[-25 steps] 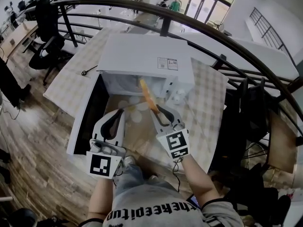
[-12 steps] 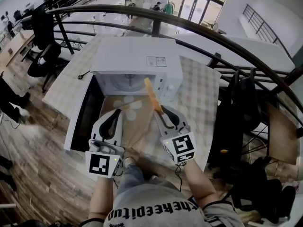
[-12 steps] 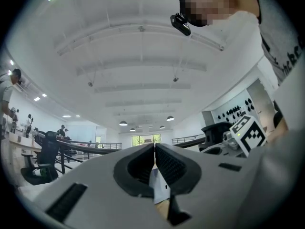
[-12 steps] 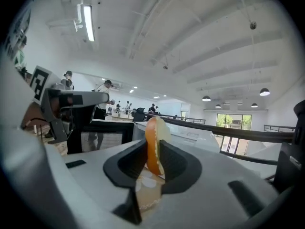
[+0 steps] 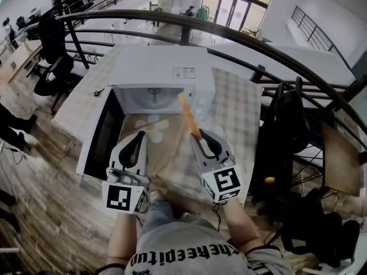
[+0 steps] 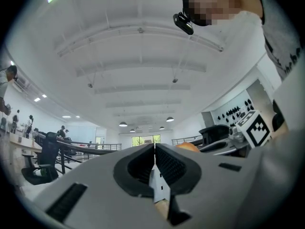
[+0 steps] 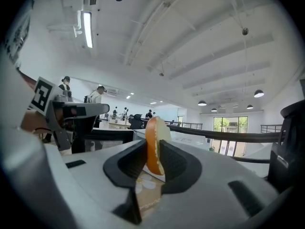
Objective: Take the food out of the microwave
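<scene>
Mostly done, looks like: right claw (image 5: 198, 138) clamped on orange food slice (image 5: 188, 116), held edge-up just outside open microwave (image 5: 155, 67), over tabletop (image 5: 236, 105). Left claw (image 5: 139, 135) pinched together, nothing in it. Remaining, probably: set food down.

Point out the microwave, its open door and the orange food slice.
microwave (image 5: 155, 67): head view, on its white top panel.
open door (image 5: 103, 139): head view, on the dark inner window.
orange food slice (image 7: 151, 144): right gripper view, on the middle of its orange face.
</scene>
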`<act>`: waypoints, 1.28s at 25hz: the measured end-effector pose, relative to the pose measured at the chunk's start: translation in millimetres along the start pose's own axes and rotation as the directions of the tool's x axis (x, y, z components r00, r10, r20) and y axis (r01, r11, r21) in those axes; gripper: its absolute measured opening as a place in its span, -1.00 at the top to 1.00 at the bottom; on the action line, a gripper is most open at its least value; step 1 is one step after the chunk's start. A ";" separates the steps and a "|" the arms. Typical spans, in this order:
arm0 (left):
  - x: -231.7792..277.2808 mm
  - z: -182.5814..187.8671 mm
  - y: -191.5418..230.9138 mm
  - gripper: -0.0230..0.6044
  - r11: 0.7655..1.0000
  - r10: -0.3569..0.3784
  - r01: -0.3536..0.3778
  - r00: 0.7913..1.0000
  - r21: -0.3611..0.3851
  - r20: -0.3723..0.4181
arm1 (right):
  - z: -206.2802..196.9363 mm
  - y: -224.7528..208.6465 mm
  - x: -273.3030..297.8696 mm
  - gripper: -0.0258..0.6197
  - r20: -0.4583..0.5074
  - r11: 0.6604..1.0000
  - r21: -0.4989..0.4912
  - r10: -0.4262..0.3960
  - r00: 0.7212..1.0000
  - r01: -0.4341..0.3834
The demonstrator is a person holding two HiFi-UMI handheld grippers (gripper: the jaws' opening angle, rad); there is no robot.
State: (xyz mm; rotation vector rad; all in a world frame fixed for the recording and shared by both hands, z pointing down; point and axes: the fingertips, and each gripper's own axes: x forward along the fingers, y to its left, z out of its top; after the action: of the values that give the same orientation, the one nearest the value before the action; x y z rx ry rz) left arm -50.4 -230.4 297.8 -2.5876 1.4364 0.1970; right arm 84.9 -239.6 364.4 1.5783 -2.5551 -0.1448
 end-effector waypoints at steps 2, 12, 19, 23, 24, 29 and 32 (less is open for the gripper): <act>-3.4 2.3 -3.1 0.89 1.000 0.003 -0.003 1.000 -0.001 0.001 | 4.8 0.5 -7.9 0.65 0.013 1.000 0.003 -0.003 1.000 0.003; -18.2 8.2 -16.3 0.89 1.000 0.017 -0.017 1.000 -0.018 0.004 | 24.1 -1.6 -45.5 0.65 0.078 0.999 0.027 -0.034 0.996 0.032; -26.1 16.1 -28.0 0.89 1.000 0.019 -0.019 1.000 -0.025 0.014 | 38.0 -6.4 -69.8 0.65 0.128 0.997 0.052 -0.059 0.990 0.052; -30.4 19.7 -34.8 0.89 1.000 0.020 -0.020 1.000 -0.022 0.017 | 41.8 -9.9 -82.3 0.65 0.147 0.996 0.069 -0.073 0.986 0.064; -31.3 20.2 -36.3 0.89 1.000 0.021 -0.020 1.000 -0.022 0.017 | 42.6 -10.8 -84.9 0.65 0.152 0.995 0.074 -0.076 0.985 0.065; -34.9 20.7 -43.3 0.89 0.999 0.022 -0.022 1.000 -0.026 0.018 | 45.1 -14.4 -95.0 0.65 0.166 0.994 0.085 -0.085 0.982 0.072; -35.7 21.0 -47.7 0.89 0.999 0.020 -0.019 1.000 -0.030 0.020 | 45.3 -16.5 -99.4 0.65 0.174 0.993 0.096 -0.088 0.981 0.071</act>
State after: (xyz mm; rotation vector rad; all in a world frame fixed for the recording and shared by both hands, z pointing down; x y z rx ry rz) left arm -29.3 -171.6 288.7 -2.5886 1.4630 0.2491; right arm 136.0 -157.6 310.8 1.7772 -2.6664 -0.1905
